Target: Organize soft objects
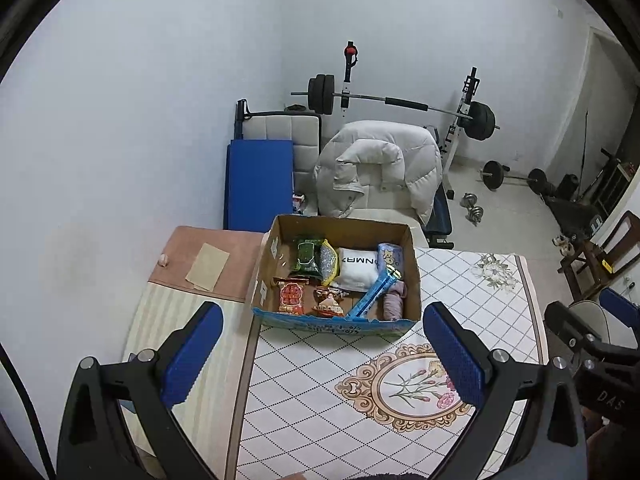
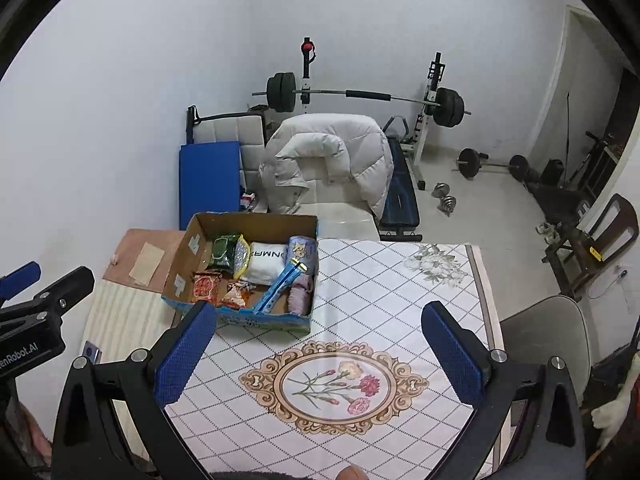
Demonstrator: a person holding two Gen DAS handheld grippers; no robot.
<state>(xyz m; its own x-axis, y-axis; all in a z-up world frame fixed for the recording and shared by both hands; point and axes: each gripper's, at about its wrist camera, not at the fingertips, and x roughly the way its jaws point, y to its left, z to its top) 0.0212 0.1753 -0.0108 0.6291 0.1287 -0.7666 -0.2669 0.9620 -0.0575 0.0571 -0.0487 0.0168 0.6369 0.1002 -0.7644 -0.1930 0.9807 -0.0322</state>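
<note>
Both grippers, left [image 1: 322,346] and right [image 2: 318,346], are spread wide and empty above the surface [image 2: 400,300]. Soft items sit packed in the box [image 1: 412,276]. Risk: pinching two packets together, or nudging the box toward the surface edge.

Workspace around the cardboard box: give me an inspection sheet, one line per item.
Surface: table under a diamond-pattern cloth with a floral medallion.
Job's things: cardboard box holding snack packets, a white pouch, a blue tube and a mauve cloth roll.
Clutter: tan paper on the pink mat beside the box.
Grippers: left hand-held gripper open, empty; right hand-held gripper open, empty.
Cables: nothing seen.
Surroundings: barbell rack, white jacket on a chair, dumbbells on the floor.
</note>
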